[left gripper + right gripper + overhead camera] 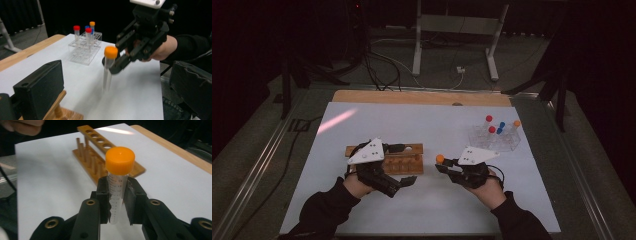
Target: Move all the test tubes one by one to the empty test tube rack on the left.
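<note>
Orange-capped tube (117, 187), upright, clamped between jaws of right gripper (446, 165), held above the white mat just right of wooden rack (404, 160); left gripper (404, 181), jaws wide apart, empty, at rack's near edge; clear rack (494, 140) of capped tubes well beyond.

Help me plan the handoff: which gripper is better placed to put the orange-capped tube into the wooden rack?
Right. The right gripper already clamps the orange-capped tube upright, facing the wooden rack. The left gripper holds nothing, jaws open beside the rack.

tube cap (119, 160) orange | wooden rack (100, 157) brown | mat (422, 125) white
</note>
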A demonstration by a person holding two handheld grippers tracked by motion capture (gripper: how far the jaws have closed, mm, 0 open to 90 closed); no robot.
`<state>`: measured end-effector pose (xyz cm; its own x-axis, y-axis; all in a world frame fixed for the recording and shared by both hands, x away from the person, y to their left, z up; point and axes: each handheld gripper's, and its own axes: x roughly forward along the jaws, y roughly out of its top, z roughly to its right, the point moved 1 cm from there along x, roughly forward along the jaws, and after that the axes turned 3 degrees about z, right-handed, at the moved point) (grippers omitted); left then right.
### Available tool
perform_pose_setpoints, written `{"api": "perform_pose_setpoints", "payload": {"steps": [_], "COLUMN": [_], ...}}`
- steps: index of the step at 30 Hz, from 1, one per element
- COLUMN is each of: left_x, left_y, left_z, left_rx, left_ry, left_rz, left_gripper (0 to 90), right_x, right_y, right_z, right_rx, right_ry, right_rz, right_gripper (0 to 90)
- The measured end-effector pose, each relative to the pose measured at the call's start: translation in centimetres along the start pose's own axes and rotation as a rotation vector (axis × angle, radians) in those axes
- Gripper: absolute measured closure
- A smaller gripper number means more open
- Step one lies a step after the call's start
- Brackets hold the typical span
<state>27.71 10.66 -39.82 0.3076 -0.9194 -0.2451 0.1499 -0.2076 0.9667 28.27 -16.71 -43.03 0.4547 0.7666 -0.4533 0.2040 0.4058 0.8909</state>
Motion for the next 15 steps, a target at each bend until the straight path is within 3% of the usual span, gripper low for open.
{"api": "perform_pose_setpoints", "payload": {"steps": [5,15], "left_x": [1.0,2.6], "left_y": [0.3,-0.1], "left_z": [0.3,1.0], "left_rx": [0.013,0.056], "left_ry": [-0.018,-0.032], "left_rz": [-0.001,-0.025], "left_gripper": [5.5,32.4], "right_x": [0.4,0.9], "right_y": [0.0,0.3], "right_z": [-0.9,-2.0], "right_rx": [-0.010,-0.026], "right_ry": [0.031,0.072], "right_rz": [-0.004,-0.005], "right_gripper": [74.8,74.8]}}
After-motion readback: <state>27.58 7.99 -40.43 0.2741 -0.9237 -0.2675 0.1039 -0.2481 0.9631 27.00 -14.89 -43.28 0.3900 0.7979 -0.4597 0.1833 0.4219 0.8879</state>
